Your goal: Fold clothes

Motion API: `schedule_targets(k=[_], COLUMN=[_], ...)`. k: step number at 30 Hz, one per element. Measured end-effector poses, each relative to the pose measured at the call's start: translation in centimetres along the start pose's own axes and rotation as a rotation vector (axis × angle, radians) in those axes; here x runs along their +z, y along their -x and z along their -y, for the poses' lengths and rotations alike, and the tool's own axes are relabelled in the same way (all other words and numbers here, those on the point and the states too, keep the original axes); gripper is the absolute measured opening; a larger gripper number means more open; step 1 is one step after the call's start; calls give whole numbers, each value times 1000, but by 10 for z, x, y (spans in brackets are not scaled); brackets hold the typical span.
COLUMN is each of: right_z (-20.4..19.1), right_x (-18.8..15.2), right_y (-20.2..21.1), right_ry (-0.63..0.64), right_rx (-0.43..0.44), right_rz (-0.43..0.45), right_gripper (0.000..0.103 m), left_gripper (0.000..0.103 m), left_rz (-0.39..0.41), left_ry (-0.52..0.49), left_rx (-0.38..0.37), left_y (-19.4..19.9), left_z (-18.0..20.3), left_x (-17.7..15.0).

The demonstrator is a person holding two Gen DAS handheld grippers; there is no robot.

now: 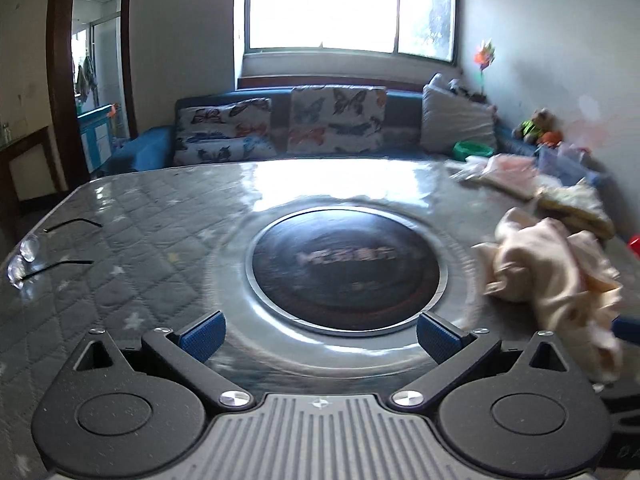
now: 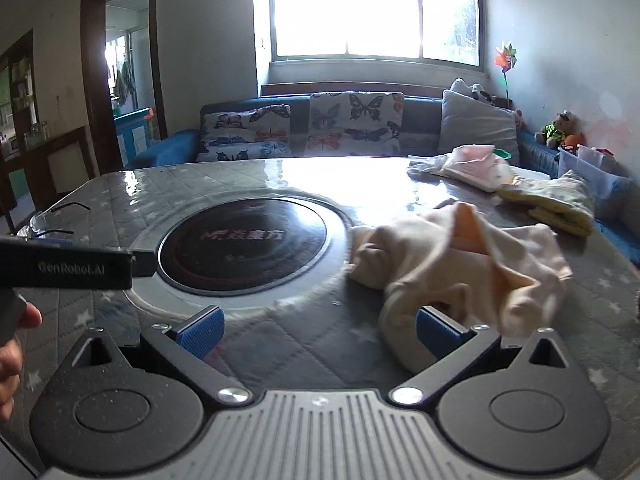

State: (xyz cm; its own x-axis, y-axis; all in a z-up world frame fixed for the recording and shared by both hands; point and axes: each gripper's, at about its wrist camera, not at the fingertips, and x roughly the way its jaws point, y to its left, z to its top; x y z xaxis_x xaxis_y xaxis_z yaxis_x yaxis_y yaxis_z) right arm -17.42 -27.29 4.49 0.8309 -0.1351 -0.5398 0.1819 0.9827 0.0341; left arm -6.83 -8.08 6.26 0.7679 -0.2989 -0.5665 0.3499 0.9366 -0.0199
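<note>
A crumpled cream garment (image 2: 460, 264) lies on the quilted grey table (image 2: 300, 340), right of the round black cooktop (image 2: 244, 248). It also shows at the right in the left wrist view (image 1: 556, 276). My right gripper (image 2: 318, 330) is open and empty just above the table, its right blue pad (image 2: 436, 332) at the garment's near edge. My left gripper (image 1: 318, 332) is open and empty over the near rim of the cooktop (image 1: 344, 264). The left gripper's body (image 2: 68, 268) shows at the left in the right wrist view.
A pink garment (image 2: 476, 164) and a yellow garment (image 2: 556, 204) lie at the table's far right. Glasses (image 1: 32, 252) lie at the left edge. A blue sofa with butterfly cushions (image 2: 352, 128) stands behind the table. Toys and a plastic box (image 2: 592, 172) stand at the right wall.
</note>
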Motion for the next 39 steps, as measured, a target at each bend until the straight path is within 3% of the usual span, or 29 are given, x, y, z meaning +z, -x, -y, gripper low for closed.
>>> schedule_targets(k=[6,16,39], right_z=[22,39,70], right_x=[-3,-12,-13], right_y=[15,38,17], right_ry=[25,-11,2], right_rx=[0,-20,-68], right_rz=[-7,29,15], right_gripper=[103,103,102], left_gripper=[103,103,103], left_rz=[5,19,-94], left_ry=[16,-68,-126], left_rx=[0,-34,-146], left_y=[14,33,-9], left_z=[30,61,101], left_x=[-10,-8,4])
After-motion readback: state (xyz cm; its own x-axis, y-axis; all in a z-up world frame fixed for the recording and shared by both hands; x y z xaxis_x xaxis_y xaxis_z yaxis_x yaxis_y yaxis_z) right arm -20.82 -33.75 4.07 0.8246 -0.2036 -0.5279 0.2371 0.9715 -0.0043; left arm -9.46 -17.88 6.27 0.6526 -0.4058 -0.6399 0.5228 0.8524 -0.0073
